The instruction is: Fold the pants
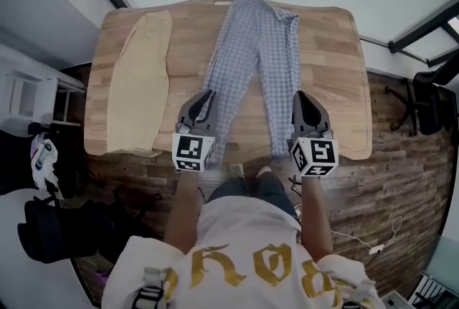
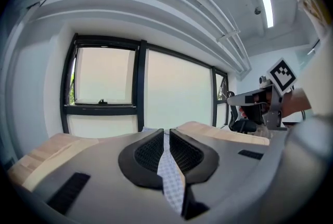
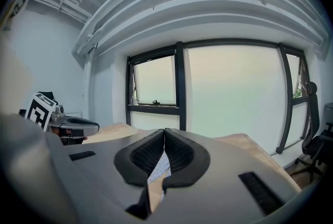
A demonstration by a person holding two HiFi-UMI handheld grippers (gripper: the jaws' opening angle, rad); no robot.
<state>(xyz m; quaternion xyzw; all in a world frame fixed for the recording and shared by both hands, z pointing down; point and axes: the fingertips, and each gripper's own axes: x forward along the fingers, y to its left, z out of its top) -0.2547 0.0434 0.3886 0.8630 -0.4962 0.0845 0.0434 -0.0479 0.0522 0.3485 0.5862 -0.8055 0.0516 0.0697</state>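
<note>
right tongs (image 3: 162, 151): clamped on checked pants (image 3: 158, 167) | table (image 3: 244, 143) | window (image 3: 234, 98)

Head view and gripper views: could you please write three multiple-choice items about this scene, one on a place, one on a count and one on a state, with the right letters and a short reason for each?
1. In the head view, where does the beige cloth lie relative to the checked pants?
A. To their left, apart from them
B. On top of them
C. On the floor

2. How many pieces of cloth lie on the table?
A. One
B. Two
C. Four

3. What is the state of the left gripper?
A. Open and empty
B. Shut on nothing
C. Shut on the checked pants

Right letters:
1 A, since bare wood shows between the two.
2 B, since only the checked pants and the beige cloth lie on it.
3 C, since the left gripper view shows checked fabric pinched between its jaws.
</note>
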